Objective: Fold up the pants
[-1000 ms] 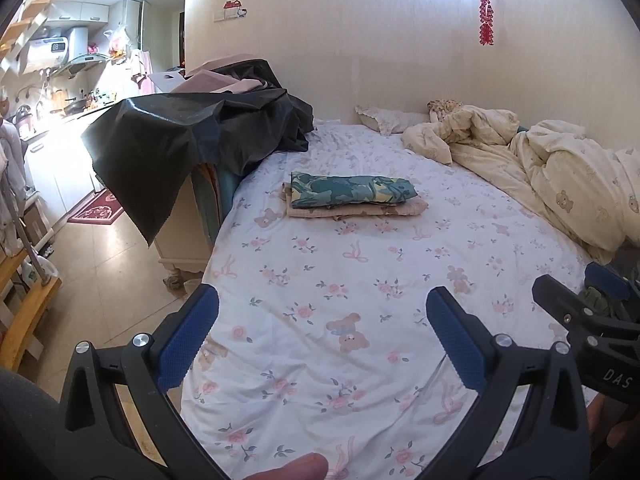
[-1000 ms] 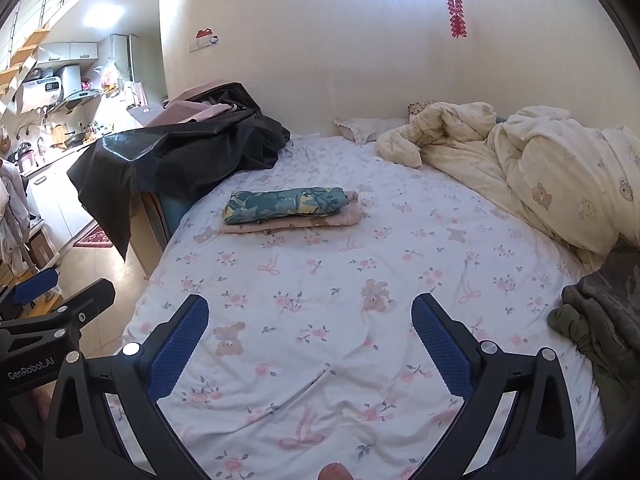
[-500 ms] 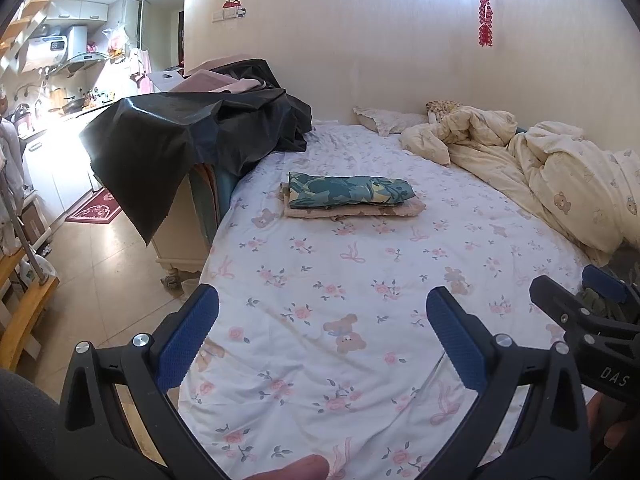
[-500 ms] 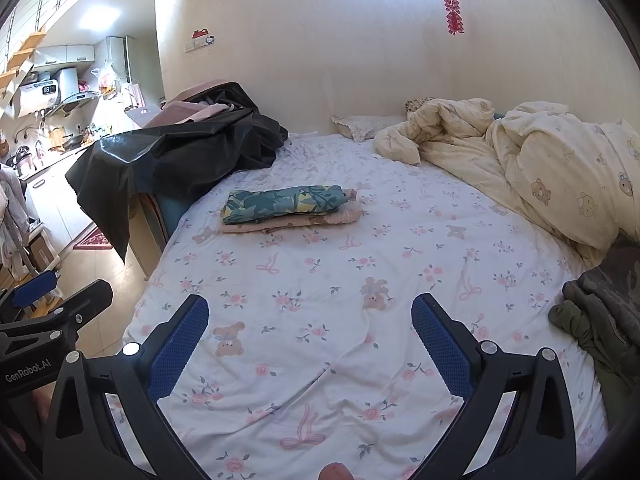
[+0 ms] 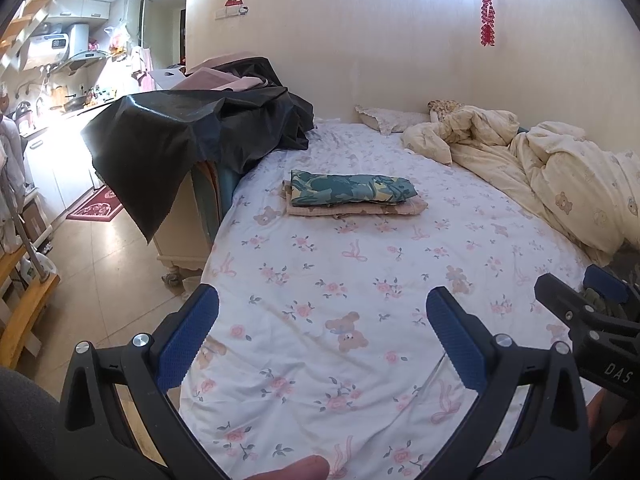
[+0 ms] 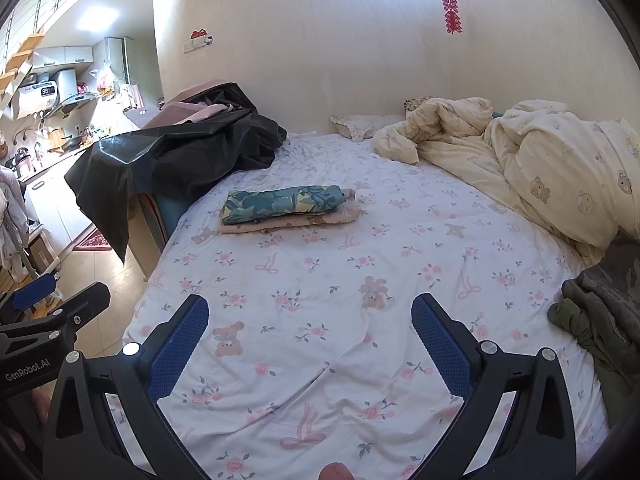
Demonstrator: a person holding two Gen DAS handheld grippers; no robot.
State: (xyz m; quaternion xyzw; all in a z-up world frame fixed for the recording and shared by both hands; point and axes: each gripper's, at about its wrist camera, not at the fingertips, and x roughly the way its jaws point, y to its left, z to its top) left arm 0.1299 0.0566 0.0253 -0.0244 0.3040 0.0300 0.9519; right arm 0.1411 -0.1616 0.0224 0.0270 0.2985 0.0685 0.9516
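Two grippers hang over the near end of one bed (image 5: 360,248), side by side and apart from each other. The left gripper (image 5: 320,344) has its jaws spread wide, with only floral sheet showing between the two blue pads (image 5: 188,340). The right gripper (image 6: 310,344) is the same: jaws wide, nothing between them, both pads clear of the sheet. Each gripper shows at the edge of the other's view, the right one at the far right of the left view and the left one at the far left of the right view.

Two folded garments lie in one stack near the middle of the bed: a green patterned piece (image 6: 282,200) on top of a pink piece (image 6: 296,222). The stack is well ahead of both grippers and touches neither.

The unfolded pants (image 6: 600,316), dark olive and grey, sit in a crumpled heap at the right edge of the bed, beside the right gripper but not touching it. How many garments are in that heap cannot be told.

One cream quilt (image 5: 560,176) is bunched along the far right side, and one pillow (image 5: 384,118) rests against the wall. A black sheet (image 5: 180,132) drapes over furniture left of the bed. A red ornament (image 6: 451,12) hangs on the wall.
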